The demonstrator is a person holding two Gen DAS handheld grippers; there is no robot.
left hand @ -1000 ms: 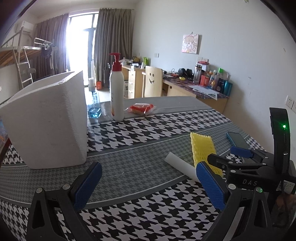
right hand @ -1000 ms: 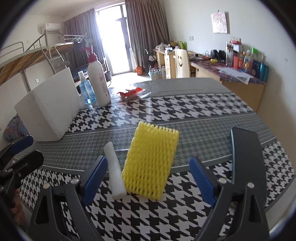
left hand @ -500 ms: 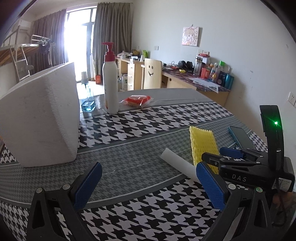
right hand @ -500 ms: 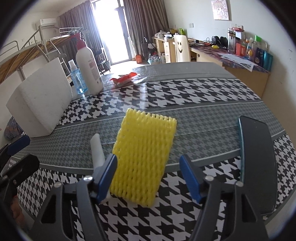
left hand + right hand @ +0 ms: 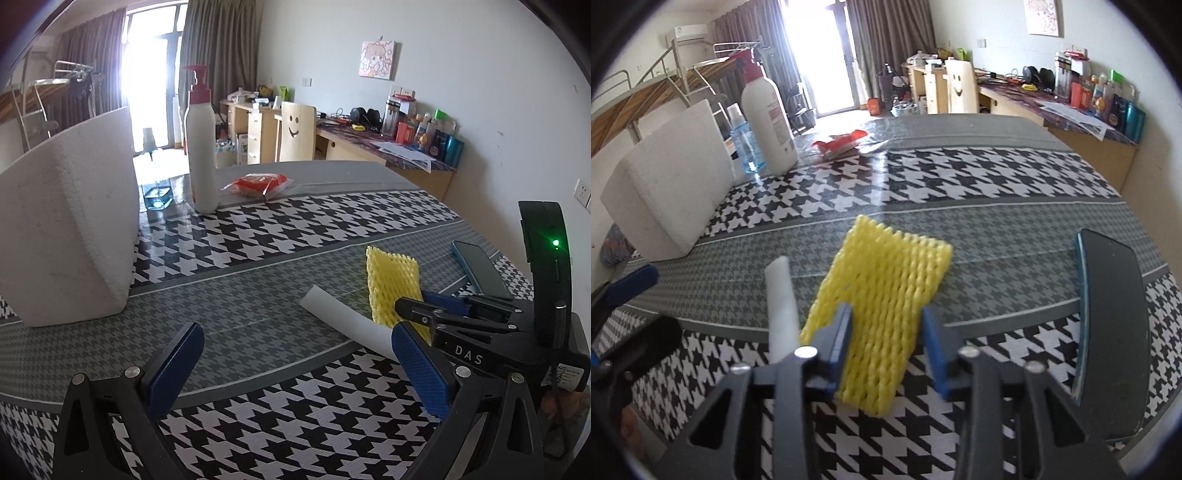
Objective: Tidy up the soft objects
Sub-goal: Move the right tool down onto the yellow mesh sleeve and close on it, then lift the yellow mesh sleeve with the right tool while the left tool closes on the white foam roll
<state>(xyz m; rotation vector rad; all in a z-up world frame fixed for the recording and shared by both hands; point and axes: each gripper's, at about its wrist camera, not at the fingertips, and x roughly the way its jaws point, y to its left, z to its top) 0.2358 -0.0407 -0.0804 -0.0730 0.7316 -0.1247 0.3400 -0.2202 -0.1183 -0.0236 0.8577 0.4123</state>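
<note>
as seen: yellow foam net (image 5: 882, 314) between pads

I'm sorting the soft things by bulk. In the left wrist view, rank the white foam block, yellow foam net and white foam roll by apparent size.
1. white foam block, by far.
2 and 3. yellow foam net and white foam roll look alike; grippers partly hide both, so I can't rank them.

"DAS" in white letters on right gripper (image 5: 436, 306) body, seen from left wrist view. Small white label (image 5: 565, 376) on same gripper, print too small to read. Lotion bottle (image 5: 768, 114) has red print, unreadable. No other legible text.
</note>
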